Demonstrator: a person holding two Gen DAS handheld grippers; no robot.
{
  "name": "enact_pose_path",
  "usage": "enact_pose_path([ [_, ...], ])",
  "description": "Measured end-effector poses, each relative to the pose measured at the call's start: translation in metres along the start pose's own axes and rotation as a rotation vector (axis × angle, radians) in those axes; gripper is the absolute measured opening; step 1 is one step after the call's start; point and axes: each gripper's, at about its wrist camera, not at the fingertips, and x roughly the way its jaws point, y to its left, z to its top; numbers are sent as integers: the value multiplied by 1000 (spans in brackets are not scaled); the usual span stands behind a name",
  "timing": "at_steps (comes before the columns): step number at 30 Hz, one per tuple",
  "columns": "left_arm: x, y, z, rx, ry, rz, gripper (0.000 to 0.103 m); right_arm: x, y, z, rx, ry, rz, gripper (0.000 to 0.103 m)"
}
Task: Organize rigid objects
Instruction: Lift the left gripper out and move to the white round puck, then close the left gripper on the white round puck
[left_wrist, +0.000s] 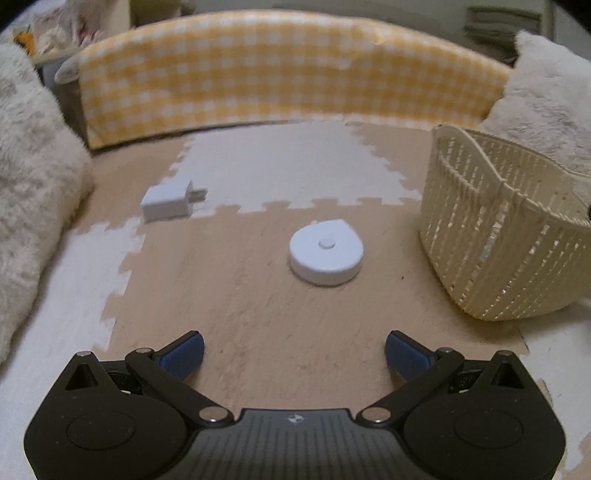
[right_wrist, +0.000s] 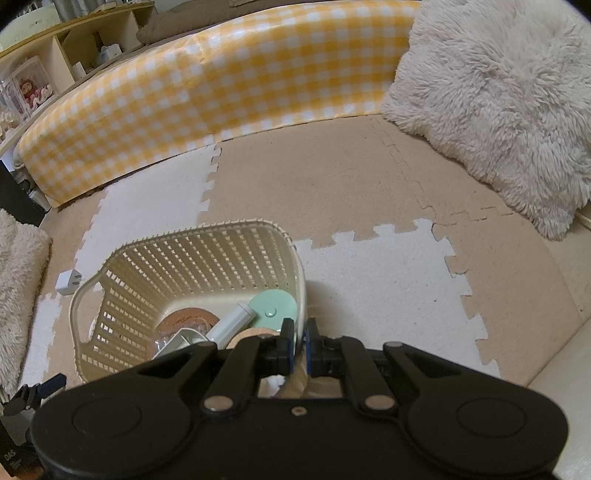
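A white round tape measure (left_wrist: 325, 252) lies flat on the foam mat, ahead of my left gripper (left_wrist: 294, 343), which is open with nothing between its blue pads. Farther off to the left lies a white charger plug (left_wrist: 168, 202), its prongs pointing right. A cream slotted basket (left_wrist: 498, 240) stands to the right. In the right wrist view my right gripper (right_wrist: 300, 345) is shut on the near rim of the basket (right_wrist: 184, 258). Inside it lie a mint round case (right_wrist: 273, 308), a white tube (right_wrist: 232, 321) and a brown tape roll (right_wrist: 188, 317). The charger plug (right_wrist: 69, 282) shows beyond the basket's left side.
A yellow checked cushion wall (left_wrist: 288, 74) closes off the far side of the mat. Fluffy white pillows lie at the left (left_wrist: 33, 177) and the right (right_wrist: 498, 110). Open shelves (right_wrist: 55, 66) stand behind the wall at the left.
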Motion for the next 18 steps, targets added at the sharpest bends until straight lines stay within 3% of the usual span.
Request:
enact_pose_path([
  [12, 29, -8, 30, 27, 18, -30, 102, 1, 2, 0, -12, 3, -5, 6],
  [15, 32, -15, 37, 53, -16, -47, 80, 2, 2, 0, -13, 4, -5, 6],
  [17, 35, -19, 44, 68, -25, -51, 59, 2, 2, 0, -14, 5, -5, 6],
  [18, 37, -21, 47, 75, -27, -42, 57, 3, 2, 0, -15, 5, -5, 6],
])
